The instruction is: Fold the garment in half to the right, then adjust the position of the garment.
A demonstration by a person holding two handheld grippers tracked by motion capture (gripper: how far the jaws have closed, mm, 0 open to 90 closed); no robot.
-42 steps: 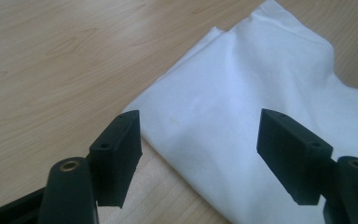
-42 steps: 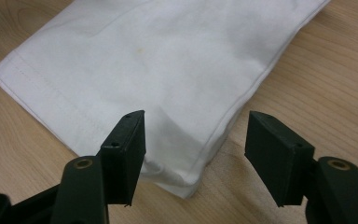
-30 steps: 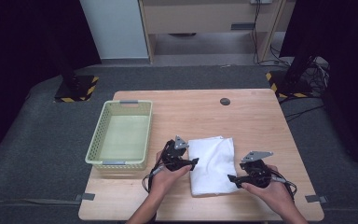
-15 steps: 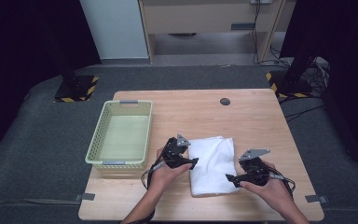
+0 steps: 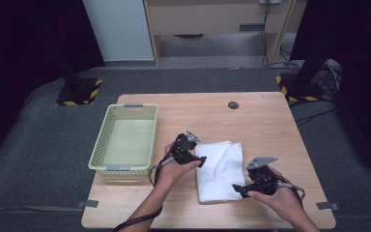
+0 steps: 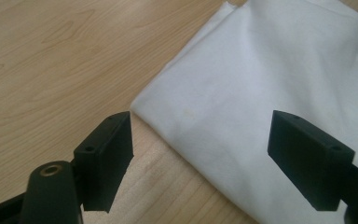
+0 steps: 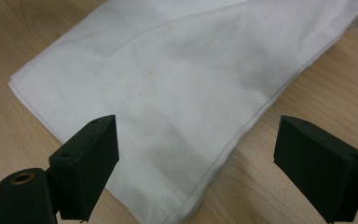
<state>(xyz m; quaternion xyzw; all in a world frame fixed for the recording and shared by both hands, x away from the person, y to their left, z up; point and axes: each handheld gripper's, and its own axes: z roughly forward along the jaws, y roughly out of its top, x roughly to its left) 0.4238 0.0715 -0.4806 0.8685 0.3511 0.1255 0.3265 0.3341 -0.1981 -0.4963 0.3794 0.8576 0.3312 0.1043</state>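
A folded white cotton cloth (image 5: 220,170) lies flat on the light wooden surface (image 5: 265,121), just right of a pale green perforated plastic basket (image 5: 102,147) and well short of a small dark round disc (image 5: 233,105) near the far edge. The left gripper (image 5: 200,161) sits at the cloth's left edge; its jaws have just been opening and stand wide, one over bare wood and the other over the fabric, with the cloth's edge below the gap and nothing gripped. The right gripper (image 5: 236,189) hovers at the cloth's near right corner; its jaws have also just been opening and stand wide, with the hemmed corner lying below them and free of the pads.
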